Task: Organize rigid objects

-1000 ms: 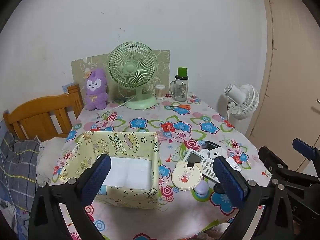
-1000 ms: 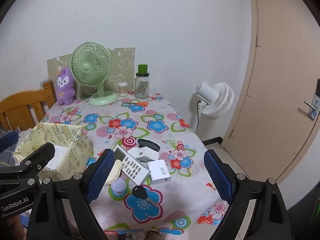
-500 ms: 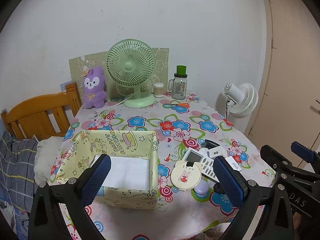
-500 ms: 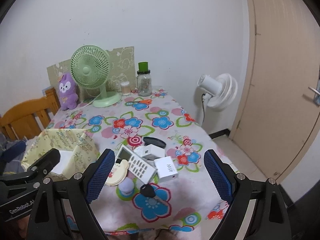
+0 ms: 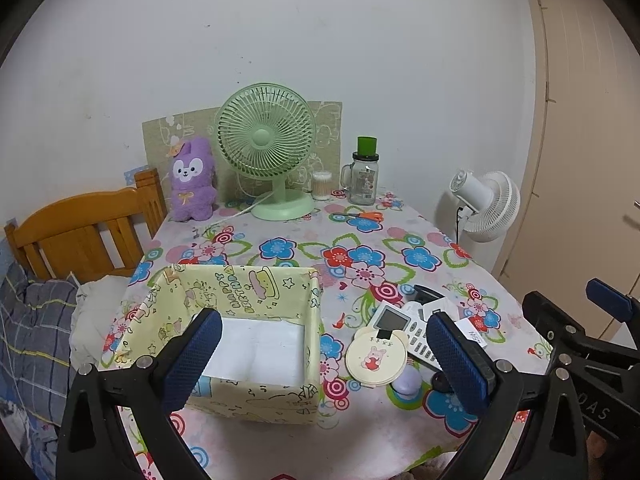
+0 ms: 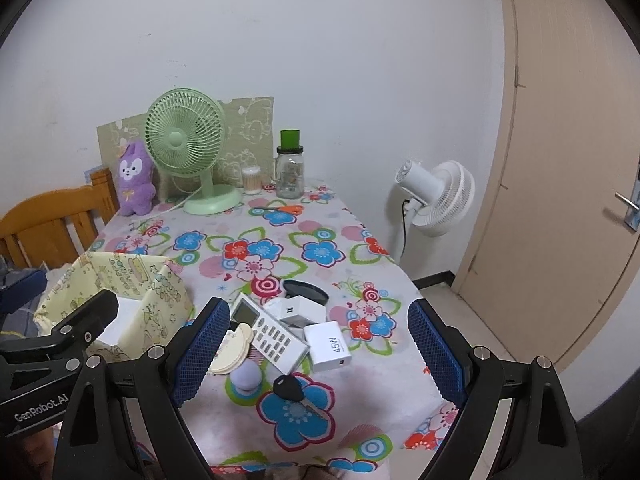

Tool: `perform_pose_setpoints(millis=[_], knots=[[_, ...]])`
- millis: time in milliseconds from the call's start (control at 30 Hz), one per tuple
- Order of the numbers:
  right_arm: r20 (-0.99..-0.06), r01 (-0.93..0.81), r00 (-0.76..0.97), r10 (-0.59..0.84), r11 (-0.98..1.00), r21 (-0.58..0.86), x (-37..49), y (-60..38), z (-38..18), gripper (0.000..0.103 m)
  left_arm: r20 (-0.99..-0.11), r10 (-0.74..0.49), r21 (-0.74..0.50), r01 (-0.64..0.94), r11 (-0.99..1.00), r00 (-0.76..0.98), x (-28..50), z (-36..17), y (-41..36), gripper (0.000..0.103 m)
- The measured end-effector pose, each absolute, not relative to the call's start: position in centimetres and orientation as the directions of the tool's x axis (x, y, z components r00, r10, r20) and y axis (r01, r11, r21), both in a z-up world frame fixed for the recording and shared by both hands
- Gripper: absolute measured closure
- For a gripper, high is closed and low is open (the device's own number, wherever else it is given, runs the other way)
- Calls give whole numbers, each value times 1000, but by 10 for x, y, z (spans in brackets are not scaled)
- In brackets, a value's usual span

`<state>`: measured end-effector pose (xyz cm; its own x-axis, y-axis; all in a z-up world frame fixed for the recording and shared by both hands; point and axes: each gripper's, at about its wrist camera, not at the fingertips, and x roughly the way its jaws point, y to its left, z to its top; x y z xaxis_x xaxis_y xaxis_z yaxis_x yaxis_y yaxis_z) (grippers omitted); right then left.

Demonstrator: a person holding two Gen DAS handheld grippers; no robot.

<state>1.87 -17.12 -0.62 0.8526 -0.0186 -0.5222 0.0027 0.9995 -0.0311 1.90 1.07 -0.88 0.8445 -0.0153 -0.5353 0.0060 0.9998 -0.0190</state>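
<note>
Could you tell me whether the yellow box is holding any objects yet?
Empty so far: the yellow box shows only its white bottom.

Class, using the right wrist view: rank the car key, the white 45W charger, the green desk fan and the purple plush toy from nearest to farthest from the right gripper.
1. Car key, table's near edge, between the right gripper's open fingers.
2. White 45W charger, just behind the key.
3. Green desk fan, far end.
4. Purple plush toy, far left corner; too close to the fan to rank firmly.

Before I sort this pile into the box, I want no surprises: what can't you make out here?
- Yellow patterned box: floor partly hidden by a left gripper finger, left view.
- White remote control: button labels too small, both views.
- Black car key: hidden behind a finger in the left view.
- Flat black object: overlapped by the small white charger.
</note>
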Motion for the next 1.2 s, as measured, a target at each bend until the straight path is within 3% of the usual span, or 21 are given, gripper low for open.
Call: perform_pose_setpoints(millis=[1200], knots=[[-512, -14, 859, 11, 1000, -1, 32, -171, -15, 10, -539, -8, -13, 1, 1000, 842, 29, -24, 13, 0]])
